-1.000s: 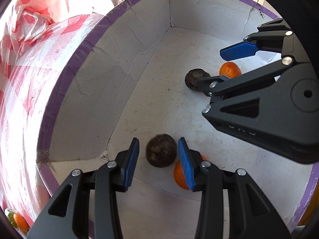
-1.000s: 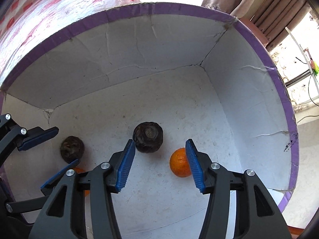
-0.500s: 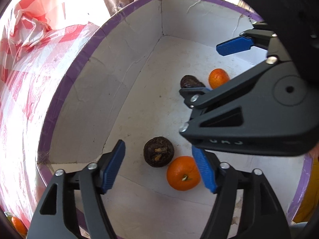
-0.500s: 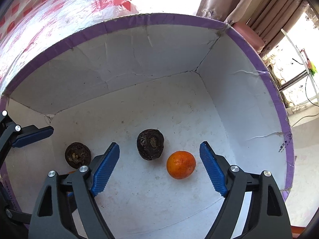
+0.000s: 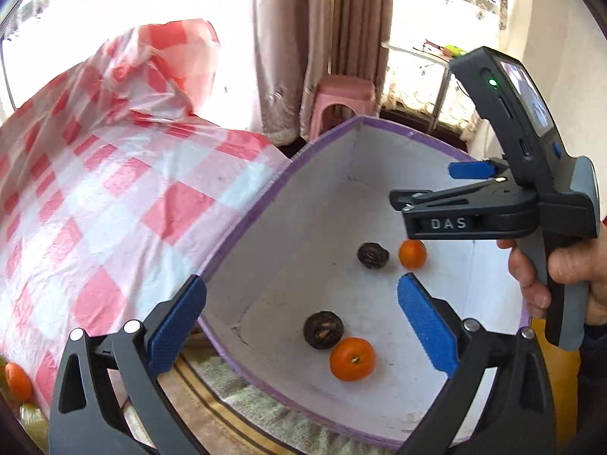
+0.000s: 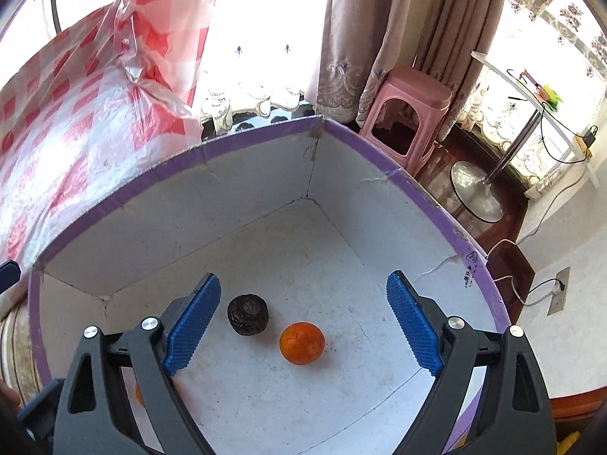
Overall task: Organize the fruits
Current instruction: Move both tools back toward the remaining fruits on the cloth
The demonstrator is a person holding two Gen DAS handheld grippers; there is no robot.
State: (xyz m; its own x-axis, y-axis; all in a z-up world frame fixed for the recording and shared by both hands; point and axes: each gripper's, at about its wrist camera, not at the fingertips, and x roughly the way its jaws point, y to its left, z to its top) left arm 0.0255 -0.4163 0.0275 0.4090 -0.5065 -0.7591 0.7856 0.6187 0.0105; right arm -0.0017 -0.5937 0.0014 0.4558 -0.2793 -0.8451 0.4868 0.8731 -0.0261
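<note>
A white box with a purple rim (image 5: 242, 223) (image 6: 265, 129) holds two dark round fruits (image 5: 323, 330) (image 5: 373, 255) and two oranges (image 5: 352, 358) (image 5: 412, 253) on its floor. My left gripper (image 5: 301, 326) hovers over the near pair, its jaws opening wide, with no pad touching a fruit. My right gripper (image 6: 303, 322) (image 5: 423, 184) hangs above the other dark fruit (image 6: 248, 314) and orange (image 6: 302, 343), its jaws also opening with nothing in their grip. One more orange (image 6: 137, 392) peeks out behind its left finger.
A red-and-white checked plastic sheet (image 5: 95, 197) covers the surface left of the box. A loose orange (image 5: 17, 381) lies at its near edge. Behind the box stand a pink stool (image 6: 409, 113), curtains and a metal stand base (image 6: 476, 193). A hand (image 5: 569, 265) holds the right gripper's handle.
Both grippers have risen away from the box floor and their jaws have spread from narrow to wide. The two pairs of fruit stay lying on the floor.
</note>
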